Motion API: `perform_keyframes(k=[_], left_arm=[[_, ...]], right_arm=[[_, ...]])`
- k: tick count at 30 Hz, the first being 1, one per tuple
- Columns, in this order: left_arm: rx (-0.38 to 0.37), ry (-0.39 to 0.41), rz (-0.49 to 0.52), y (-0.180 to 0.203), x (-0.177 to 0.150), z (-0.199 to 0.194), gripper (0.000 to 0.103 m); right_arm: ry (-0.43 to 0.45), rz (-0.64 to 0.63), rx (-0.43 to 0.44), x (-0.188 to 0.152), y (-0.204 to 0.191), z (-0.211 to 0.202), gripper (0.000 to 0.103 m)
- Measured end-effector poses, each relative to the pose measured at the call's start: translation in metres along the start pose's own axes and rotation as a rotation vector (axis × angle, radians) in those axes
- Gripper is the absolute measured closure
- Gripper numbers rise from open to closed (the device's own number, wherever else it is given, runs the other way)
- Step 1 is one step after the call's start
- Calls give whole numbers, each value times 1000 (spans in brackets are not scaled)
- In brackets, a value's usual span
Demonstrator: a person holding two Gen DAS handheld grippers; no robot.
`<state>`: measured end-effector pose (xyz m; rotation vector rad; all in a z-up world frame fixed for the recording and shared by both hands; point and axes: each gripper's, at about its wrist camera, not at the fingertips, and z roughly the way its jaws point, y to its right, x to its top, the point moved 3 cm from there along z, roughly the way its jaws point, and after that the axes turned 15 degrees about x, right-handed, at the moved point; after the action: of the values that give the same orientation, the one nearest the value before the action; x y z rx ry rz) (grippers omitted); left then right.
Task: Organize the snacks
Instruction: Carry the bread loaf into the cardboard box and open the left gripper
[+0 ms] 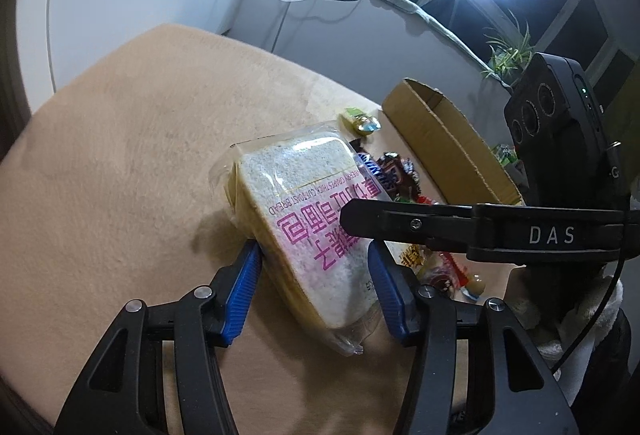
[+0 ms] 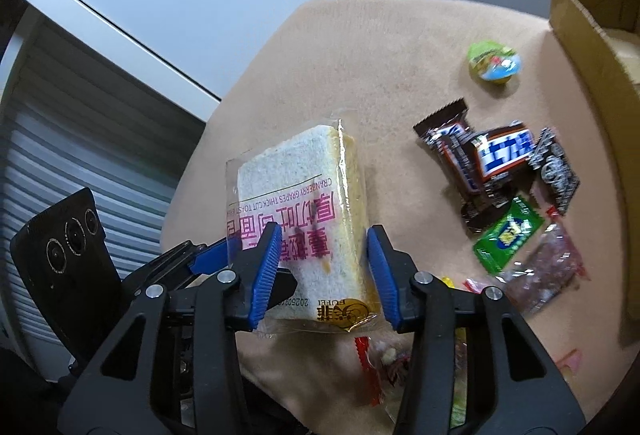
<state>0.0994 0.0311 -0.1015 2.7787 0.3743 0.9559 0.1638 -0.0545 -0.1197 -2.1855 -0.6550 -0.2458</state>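
We are holding the left gripper (image 1: pixel 314 289) around the bread pack (image 1: pixel 308 219), its blue pads (image 1: pixel 242 295) pressing both sides of the wrapped toast slice, which is tilting above the tan table (image 1: pixel 120 155). In the right wrist view the same bread pack (image 2: pixel 304 211) is sitting between the blue pads (image 2: pixel 264 271) of the right gripper (image 2: pixel 324 275); those pads are standing spread, and we cannot tell whether they are touching the wrapper. The left gripper (image 2: pixel 208 259) is showing at the pack's left edge in that view. To the right of the pack, chocolate bars (image 2: pixel 484 163) are lying in a loose heap on the table (image 2: pixel 380 55), with a green sachet (image 2: pixel 508 235) just beside them and a clear bag of dark snacks (image 2: pixel 548 267) next to that. A small green jelly cup (image 2: pixel 494 63) is resting apart, further back. A cardboard box (image 2: pixel 588 35) is standing open at the far right edge
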Motion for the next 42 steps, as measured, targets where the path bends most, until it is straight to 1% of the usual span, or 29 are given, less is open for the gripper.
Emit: perform_keyframes(k=[6,13,15,19,25,29,32,36,42], left_arm=[[-23,34,49,22,12,-7,49],[-62,72,127,67,26,-6,49],[-77,81,153,83,28,-5,49],[-107,92,196,111,34,-3,49],[-139,110,264,156,44,3,49],[-162,108,291,181,52,10,49],[-166,111,314,200,56,17,49],[-184,78,329,219,57,31,49],[-186,43,354,241,54,46,49]], right_arm=[[62,-7,-12,-1,2,-37,56],[133,2,-54,-3,12,-86,56],[156,10,-63,2,21,-110,56],[204,25,-85,3,34,-143,56],[256,41,-119,10,53,-183,56],[287,68,-122,14,75,-209,56],[301,85,-136,13,91,-218,56],[310,113,-146,14,113,-227,56],[314,157,-146,14,143,-234,56]])
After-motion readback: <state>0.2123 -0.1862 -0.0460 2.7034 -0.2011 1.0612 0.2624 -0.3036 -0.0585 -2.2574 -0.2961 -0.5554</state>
